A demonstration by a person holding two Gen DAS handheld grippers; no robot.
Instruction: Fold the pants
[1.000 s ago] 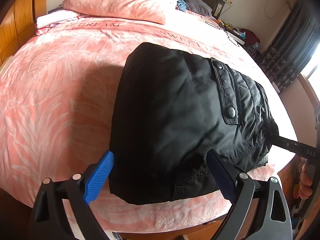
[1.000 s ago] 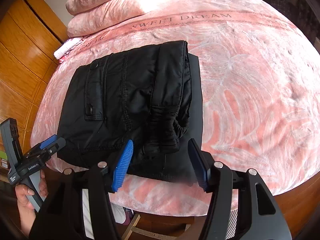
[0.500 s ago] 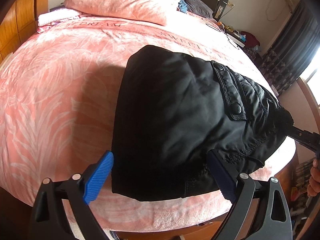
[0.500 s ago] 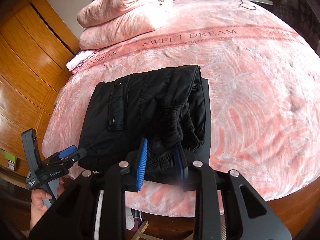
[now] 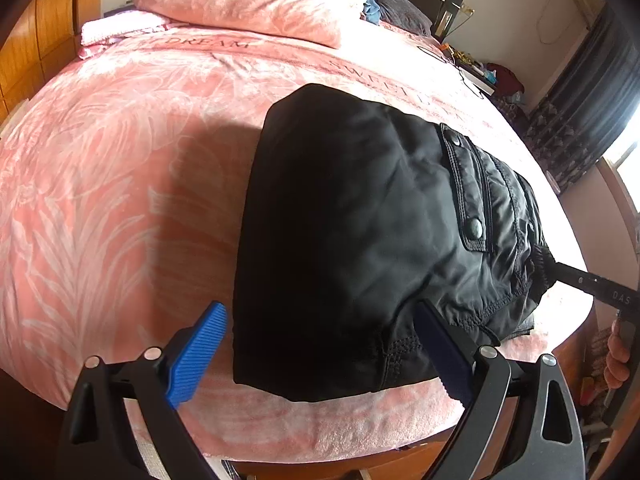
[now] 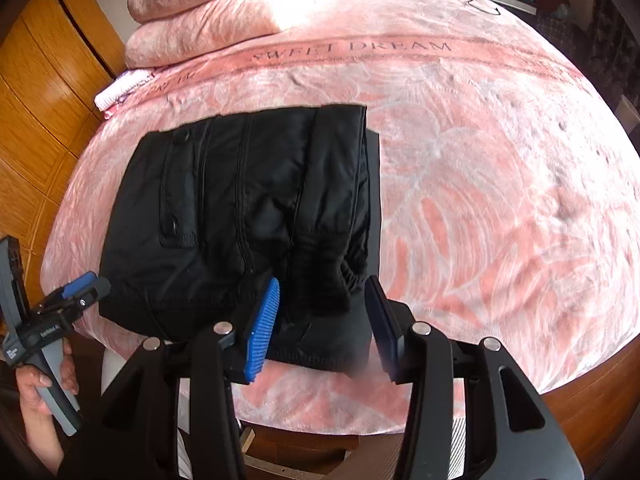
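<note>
A plush pink bedspread (image 6: 460, 184) with pale leaf patterns and a woven "SWEET DREAM" band covers the bed; glossy orange wood panels (image 6: 44, 104) fill the frame's left. At lower left the left gripper (image 5: 316, 354) stands spread wide, ribbed blue pads clear of the cloth. The black pants (image 6: 248, 216), smooth, quilted nylon folded into a rough square, lie centre near the bed's edge. The right gripper (image 6: 322, 320) has just been opening; its jaws stand apart, straddling the elastic cuff.

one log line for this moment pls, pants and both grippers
pants: black pants folded on pink bedspread | left gripper: open, at near edge | right gripper: fingers just opened, cuff between, not pressed
</note>
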